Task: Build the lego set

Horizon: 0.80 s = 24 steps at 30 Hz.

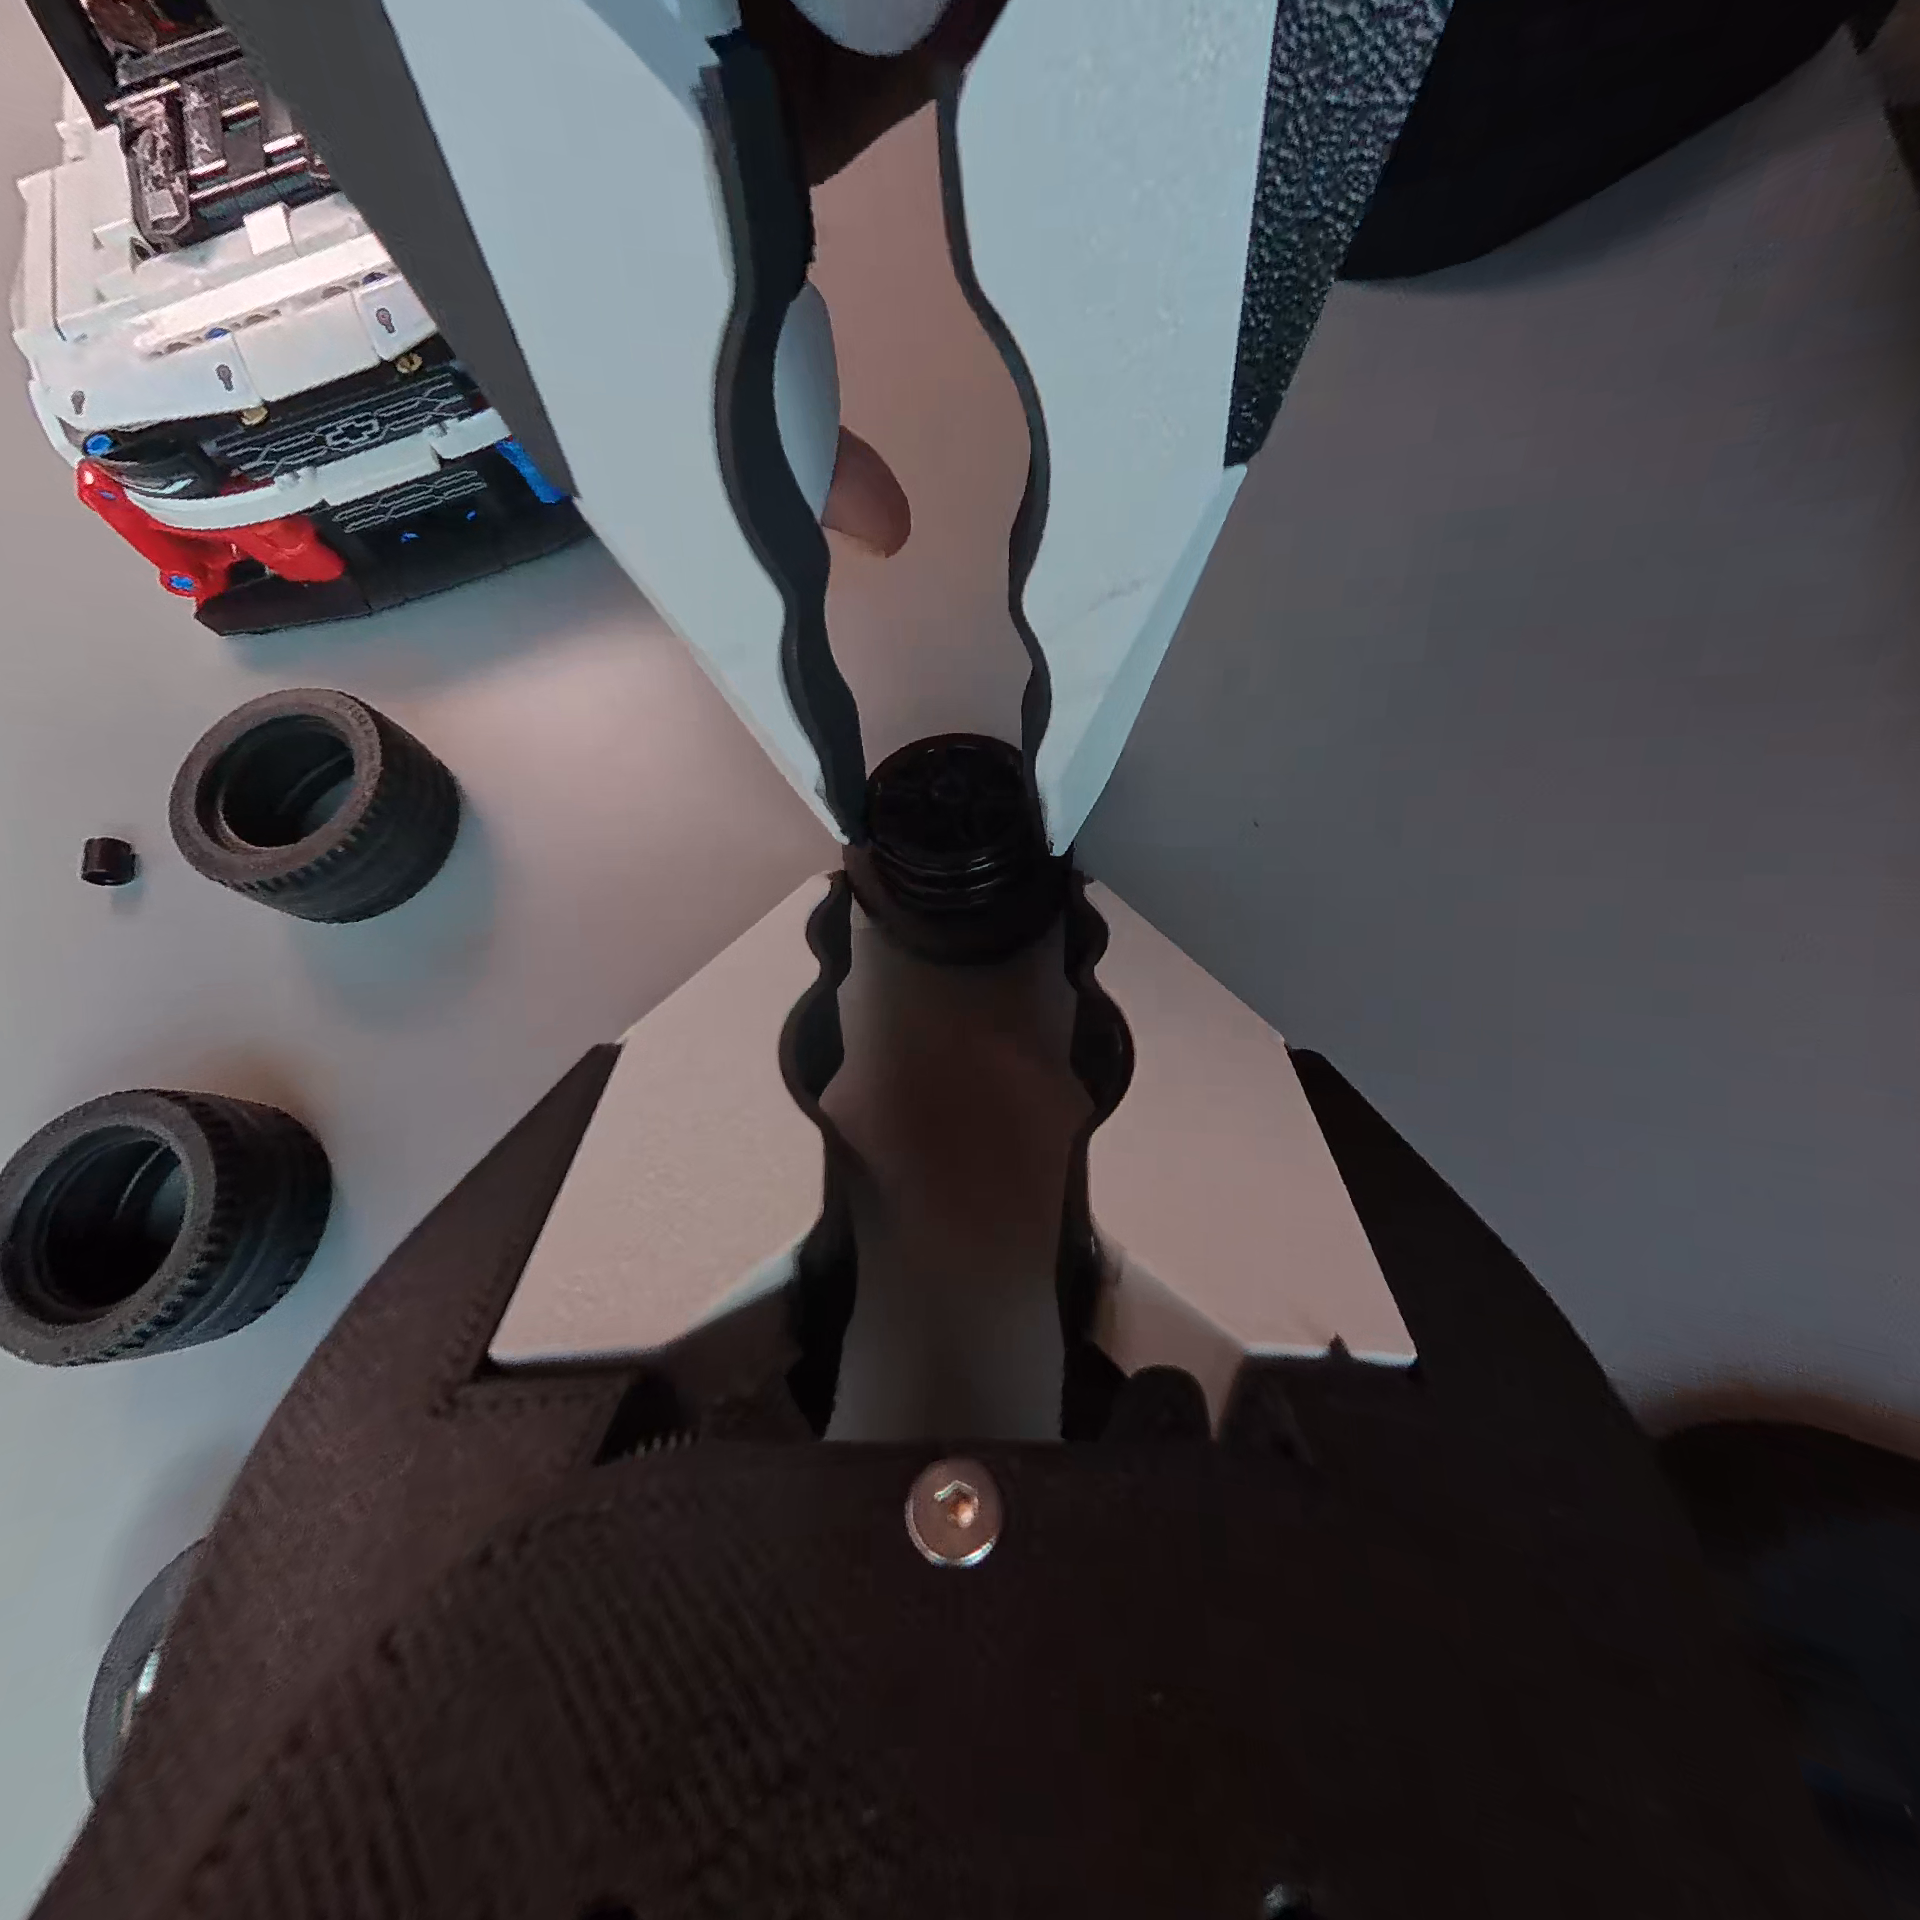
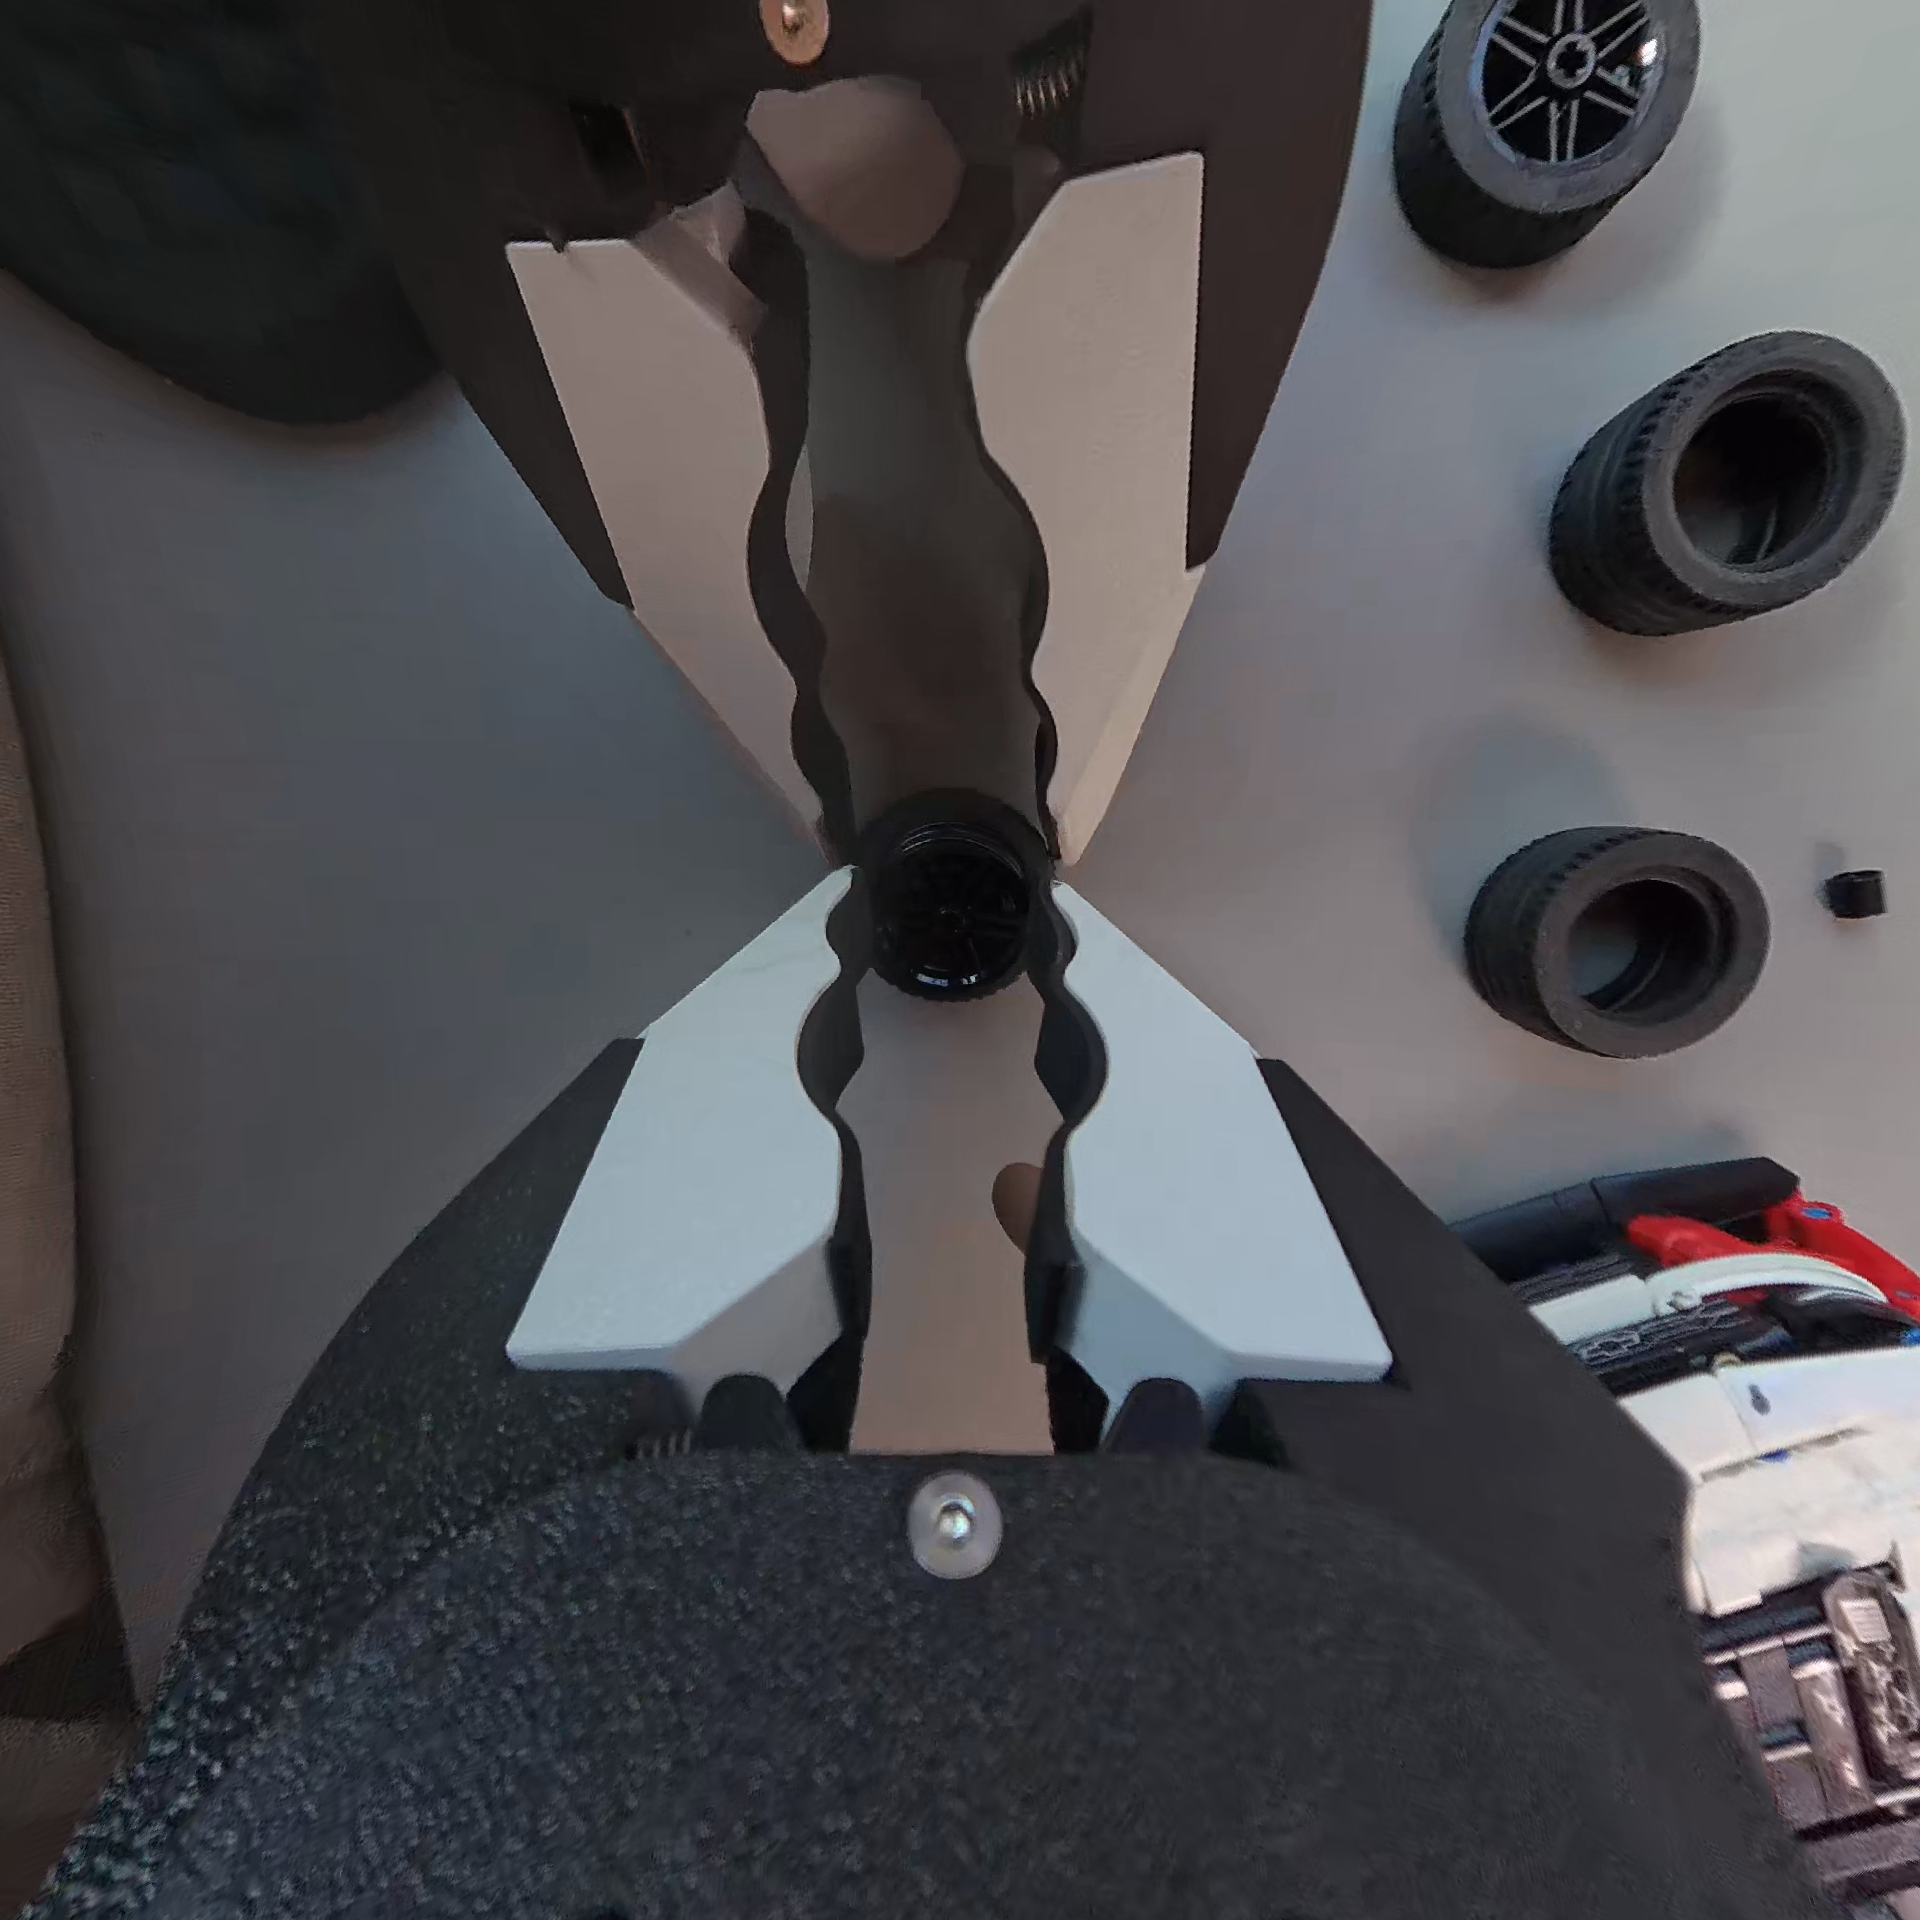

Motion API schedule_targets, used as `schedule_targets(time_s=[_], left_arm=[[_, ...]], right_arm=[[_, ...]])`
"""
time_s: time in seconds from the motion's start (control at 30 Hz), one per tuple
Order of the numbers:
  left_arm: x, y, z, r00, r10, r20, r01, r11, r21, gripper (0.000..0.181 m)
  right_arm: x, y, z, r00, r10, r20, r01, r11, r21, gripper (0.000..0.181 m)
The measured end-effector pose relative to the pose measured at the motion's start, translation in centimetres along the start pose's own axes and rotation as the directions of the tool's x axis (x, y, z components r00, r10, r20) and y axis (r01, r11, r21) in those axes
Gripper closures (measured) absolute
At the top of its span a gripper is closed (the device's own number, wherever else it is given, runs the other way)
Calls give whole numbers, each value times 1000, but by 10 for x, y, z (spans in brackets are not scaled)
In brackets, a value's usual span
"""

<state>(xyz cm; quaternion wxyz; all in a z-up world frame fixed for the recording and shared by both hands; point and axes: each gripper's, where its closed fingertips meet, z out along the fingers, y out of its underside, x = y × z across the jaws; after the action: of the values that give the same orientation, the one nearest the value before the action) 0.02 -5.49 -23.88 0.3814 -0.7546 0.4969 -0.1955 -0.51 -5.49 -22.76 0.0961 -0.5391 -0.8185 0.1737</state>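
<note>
Held part: a small glossy black plastic wheel rim is above the grey desk.
Jaws: the left gripper and the right gripper both clamp it, from opposite ends.
Progress: the white, red and black brick car looks mostly built; two hollow black rubber tyres lie near the desk's edge, one assembled spoked wheel beside them.
Writing: a grille emblem only, no words.

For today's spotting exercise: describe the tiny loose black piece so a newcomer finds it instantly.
Start at the white car on the grey table. Nearby lie two hollow tyres. Beside the tyre nearer the car sits the bush, far smaller than either.
</note>
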Motion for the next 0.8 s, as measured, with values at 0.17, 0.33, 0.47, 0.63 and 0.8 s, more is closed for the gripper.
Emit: schedule_targets(time_s=[0.17, 0.33, 0.47, 0.63, 0.8], left_arm=[[-4, 4, -13, 998, 19, 62, -21, 999, 30, 154], [-2, 4, -13, 997, 39, 71, -41, 999, 25, 158], [0, 1, -12, 995, 57, 79, -60, 997, 38, 158], [0, 3, -12, 993, 67, 95, -70, 997, 22, 158], [-1, 5, -10, 993, 67, 95, -68, 998, 5, 160]], right_arm=[[0, 1, 2, 1000, 7, 16, -5, 995, -96, 153], [0, 1, 3, 1000, 4, -10, -6, 987, -162, 153], [0, 0, 4, 1000, 15, -23, -18, 987, -157, 153], [0, -2, 1, 993, 119, -1, -119, 993, 14, 150], [1, -10, -16, 985, 170, 16, -171, 979, 109, 157]])
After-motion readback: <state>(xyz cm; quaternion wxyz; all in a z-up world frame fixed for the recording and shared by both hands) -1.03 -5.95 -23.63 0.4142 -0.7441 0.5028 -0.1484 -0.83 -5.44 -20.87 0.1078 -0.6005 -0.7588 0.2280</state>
